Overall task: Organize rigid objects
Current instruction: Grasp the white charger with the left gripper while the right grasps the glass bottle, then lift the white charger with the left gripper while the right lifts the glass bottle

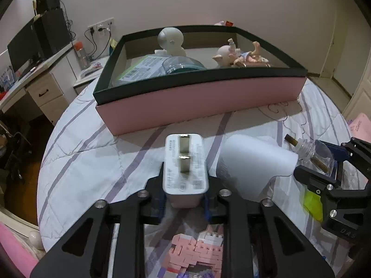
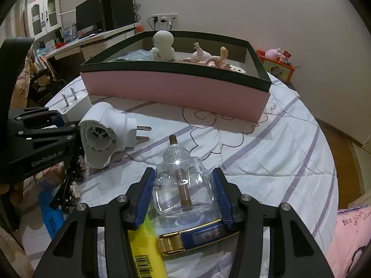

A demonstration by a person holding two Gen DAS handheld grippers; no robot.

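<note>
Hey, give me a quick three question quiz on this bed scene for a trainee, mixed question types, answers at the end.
1. True or false: the left tongs are shut on the white charger.
2. Multiple choice: what sits between the right tongs' blue pads? A) a yellow highlighter B) a clear glass bottle with a wick C) a toy figure
3. Short answer: where does the white round-headed figurine stand?

Key
1. True.
2. B, the clear bottle.
3. Inside the pink box with the dark rim, near its back wall.
</note>
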